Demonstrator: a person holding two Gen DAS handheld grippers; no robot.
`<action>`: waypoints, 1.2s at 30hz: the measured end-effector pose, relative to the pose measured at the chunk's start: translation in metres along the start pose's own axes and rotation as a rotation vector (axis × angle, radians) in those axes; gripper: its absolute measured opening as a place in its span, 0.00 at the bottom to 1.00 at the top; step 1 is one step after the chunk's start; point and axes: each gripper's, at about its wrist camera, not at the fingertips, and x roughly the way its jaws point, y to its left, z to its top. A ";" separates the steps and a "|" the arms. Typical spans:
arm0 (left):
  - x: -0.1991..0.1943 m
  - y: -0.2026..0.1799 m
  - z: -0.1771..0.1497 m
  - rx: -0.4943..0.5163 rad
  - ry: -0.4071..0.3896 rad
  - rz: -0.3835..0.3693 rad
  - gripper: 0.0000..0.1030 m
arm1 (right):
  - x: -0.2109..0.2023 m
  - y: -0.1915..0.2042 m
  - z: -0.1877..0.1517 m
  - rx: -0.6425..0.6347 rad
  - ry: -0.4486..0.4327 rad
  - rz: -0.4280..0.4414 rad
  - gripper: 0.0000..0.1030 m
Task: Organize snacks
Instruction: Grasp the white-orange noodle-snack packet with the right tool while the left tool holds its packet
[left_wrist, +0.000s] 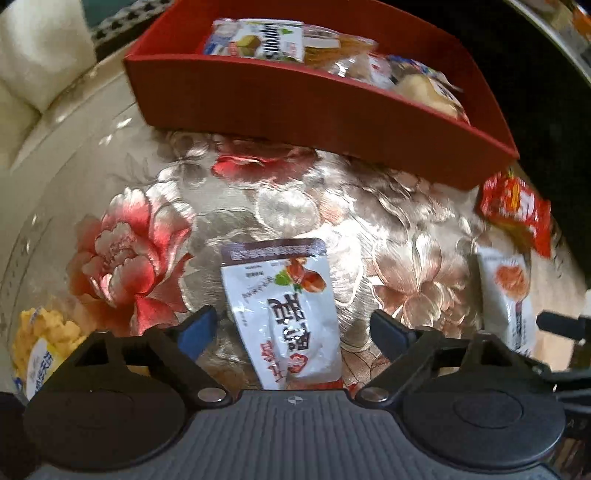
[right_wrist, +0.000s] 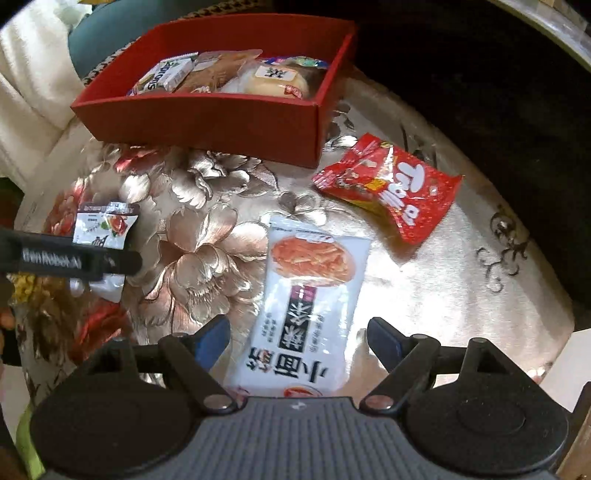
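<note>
Two tongs, left tongs (left_wrist: 291, 328) and right tongs (right_wrist: 297, 338), stand apart over white packets (left_wrist: 284, 314) (right_wrist: 306, 302) on the flowered worktop (right_wrist: 207, 236); slippery wrappers may slide aside; red box (right_wrist: 207, 118) waits far.

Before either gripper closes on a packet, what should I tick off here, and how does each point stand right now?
1. Left gripper open and straddling the white nut packet: ok.
2. Right gripper open and straddling the white noodle packet: ok.
3. Pads touching either packet: cannot tell, a gap shows on both sides.
4. Red box has room for more snacks: ok, free space at its left end.
5. Red Tomi packet clear of the right gripper: ok, it lies apart beside the box.
6. The two grippers clear of each other: ok, floral cloth shows between them.
</note>
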 end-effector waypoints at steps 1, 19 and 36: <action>0.001 -0.006 -0.003 0.019 -0.014 0.029 0.93 | 0.004 0.003 0.000 -0.009 0.008 -0.028 0.76; -0.017 0.020 -0.017 0.123 -0.091 -0.027 0.55 | 0.005 0.014 -0.006 0.134 -0.010 -0.083 0.47; -0.055 0.039 -0.007 0.068 -0.177 -0.121 0.54 | -0.049 0.034 -0.003 0.205 -0.223 0.026 0.37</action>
